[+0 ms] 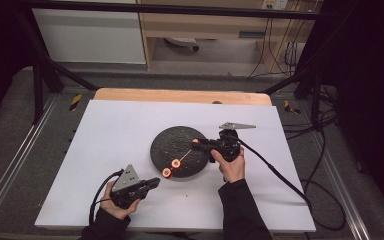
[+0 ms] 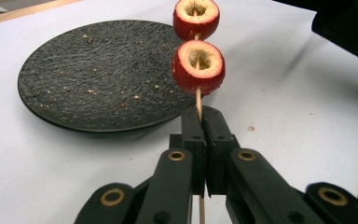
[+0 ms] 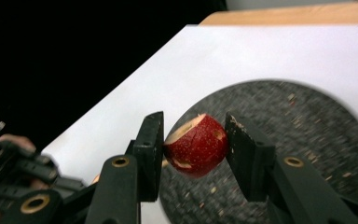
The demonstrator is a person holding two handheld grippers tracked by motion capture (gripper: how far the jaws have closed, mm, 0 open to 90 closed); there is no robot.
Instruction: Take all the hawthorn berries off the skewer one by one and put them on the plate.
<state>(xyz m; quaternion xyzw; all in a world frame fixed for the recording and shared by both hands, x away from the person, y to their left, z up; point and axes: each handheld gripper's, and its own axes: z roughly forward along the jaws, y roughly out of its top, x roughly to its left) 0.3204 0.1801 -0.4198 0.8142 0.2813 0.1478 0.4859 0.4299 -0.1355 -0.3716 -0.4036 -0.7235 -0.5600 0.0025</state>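
my left claw pinches the skewer steady over the plate while my right claw grips a fruit piece for threading.

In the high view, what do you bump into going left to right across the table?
Left gripper pinching a thin wooden skewer → two red cored fruit pieces on the skewer → right gripper holding a third red fruit piece

Skewer: lower end hidden between the left gripper's fingers, top cut off by the frame edge. Plate: cropped at right and bottom in the right gripper view. Fruit piece slightly blurred; its far side unseen.
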